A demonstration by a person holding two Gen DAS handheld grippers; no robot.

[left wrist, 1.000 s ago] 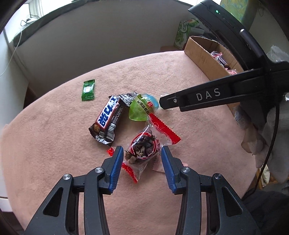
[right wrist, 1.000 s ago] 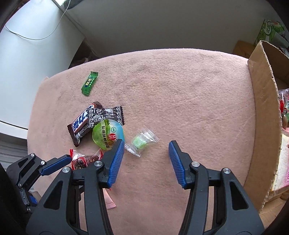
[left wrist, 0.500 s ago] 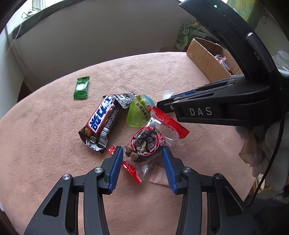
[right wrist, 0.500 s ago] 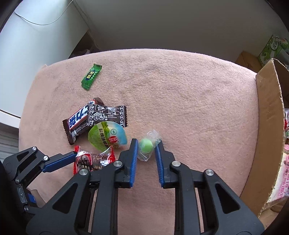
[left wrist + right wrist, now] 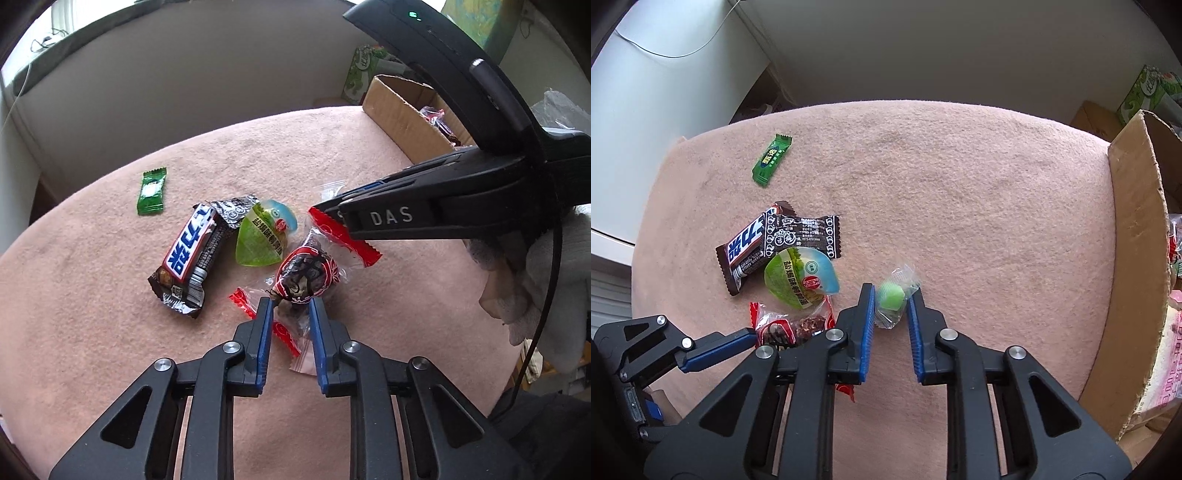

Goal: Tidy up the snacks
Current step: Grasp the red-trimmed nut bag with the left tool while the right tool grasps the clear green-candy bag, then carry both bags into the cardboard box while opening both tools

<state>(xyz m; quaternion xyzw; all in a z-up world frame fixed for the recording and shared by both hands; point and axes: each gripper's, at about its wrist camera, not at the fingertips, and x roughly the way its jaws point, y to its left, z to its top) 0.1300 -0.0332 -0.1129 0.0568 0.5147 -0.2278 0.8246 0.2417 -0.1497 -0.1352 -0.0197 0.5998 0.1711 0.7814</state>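
In the left wrist view my left gripper [image 5: 291,304] is shut on a clear packet with a red and dark label [image 5: 308,275] that lies on the pink cloth. In the right wrist view my right gripper [image 5: 892,291] is shut on a small green candy in a clear wrapper [image 5: 891,301], also down on the cloth. The right gripper's tips [image 5: 327,208] reach in from the right just above the packet's red end. A blue finger [image 5: 720,347] of the left gripper shows beside the same packet [image 5: 790,326].
A chocolate bar [image 5: 192,251], a black-wrapped candy [image 5: 801,234] and a green jelly cup [image 5: 264,238] lie bunched left of the grippers. A small green packet [image 5: 772,158] lies apart, farther back. An open cardboard box [image 5: 1134,258] holding snacks stands at the right edge.
Both pairs of jaws have come together: the left on the red-labelled packet, the right on the green candy. Neither snack has left the cloth.
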